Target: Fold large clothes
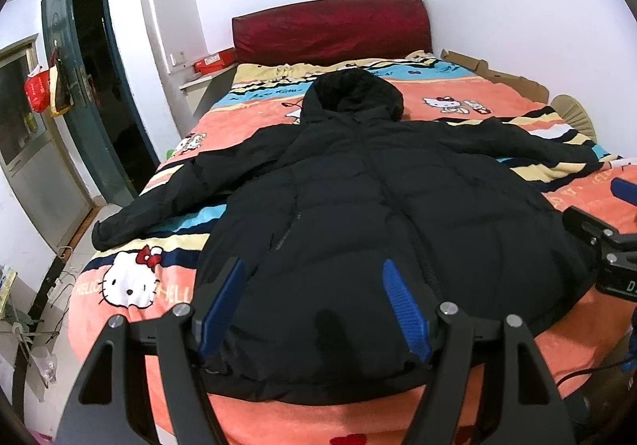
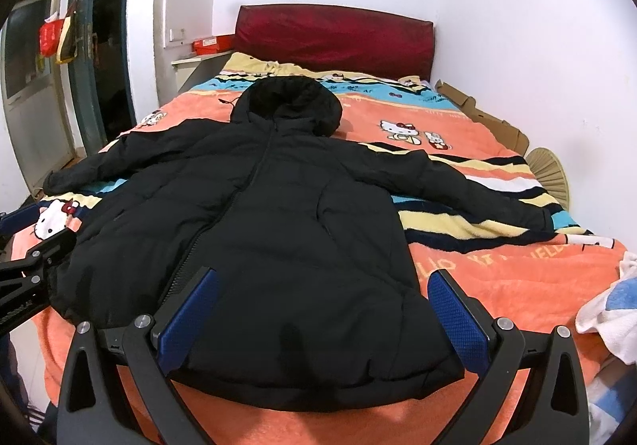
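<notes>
A black hooded puffer jacket [image 1: 358,198] [image 2: 254,214] lies flat on the bed, front up, zipped, hood toward the headboard and both sleeves spread out sideways. My left gripper [image 1: 314,273] hovers open above the jacket's hem on its left half, blue pads wide apart, nothing between them. Over the hem's right corner my right gripper [image 2: 324,277] is open too, one pad above the jacket and the other above the blanket. Each gripper shows at the edge of the other's view: the right gripper [image 1: 613,246] and the left gripper [image 2: 36,261].
An orange cartoon-cat blanket [image 1: 131,281] [image 2: 497,277] covers the bed under a dark red headboard [image 1: 330,30]. Flattened cardboard [image 2: 489,122] lines the right wall. White and blue cloth [image 2: 613,309] sits at the bed's right edge. A dark doorway [image 1: 103,94] opens on the left.
</notes>
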`<state>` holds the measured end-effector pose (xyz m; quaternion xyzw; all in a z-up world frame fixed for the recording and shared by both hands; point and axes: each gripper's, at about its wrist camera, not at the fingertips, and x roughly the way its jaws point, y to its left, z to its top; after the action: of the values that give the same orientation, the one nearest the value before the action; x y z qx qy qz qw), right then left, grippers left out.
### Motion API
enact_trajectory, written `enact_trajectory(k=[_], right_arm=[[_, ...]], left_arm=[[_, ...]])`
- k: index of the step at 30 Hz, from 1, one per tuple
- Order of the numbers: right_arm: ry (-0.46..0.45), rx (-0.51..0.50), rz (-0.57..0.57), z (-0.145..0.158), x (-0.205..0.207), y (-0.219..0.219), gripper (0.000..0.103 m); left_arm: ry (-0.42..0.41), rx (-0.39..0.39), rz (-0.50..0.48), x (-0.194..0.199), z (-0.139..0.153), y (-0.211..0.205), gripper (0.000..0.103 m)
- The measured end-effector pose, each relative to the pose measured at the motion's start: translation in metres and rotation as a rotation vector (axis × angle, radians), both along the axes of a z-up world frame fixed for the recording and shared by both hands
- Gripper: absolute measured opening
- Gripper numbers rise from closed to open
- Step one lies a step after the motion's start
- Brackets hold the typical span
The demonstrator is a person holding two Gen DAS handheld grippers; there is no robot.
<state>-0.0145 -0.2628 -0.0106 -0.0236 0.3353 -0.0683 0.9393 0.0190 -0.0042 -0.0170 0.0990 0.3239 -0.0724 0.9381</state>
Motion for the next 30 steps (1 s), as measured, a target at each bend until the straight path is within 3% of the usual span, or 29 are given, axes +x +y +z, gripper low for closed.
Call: enact_trajectory(k=[22,30], right_arm=[[0.036,-0.035,-0.012,0.004,0.019,0.004,0.103],[0.034,-0.066,-0.015,0.016,0.031,0.012,0.103]], left_arm=[[0.048,-0.067,-0.068,0.021,-0.005,0.007,0.07],[0.086,-0.138,-0.106,0.032,-0.008,0.017,0.07]])
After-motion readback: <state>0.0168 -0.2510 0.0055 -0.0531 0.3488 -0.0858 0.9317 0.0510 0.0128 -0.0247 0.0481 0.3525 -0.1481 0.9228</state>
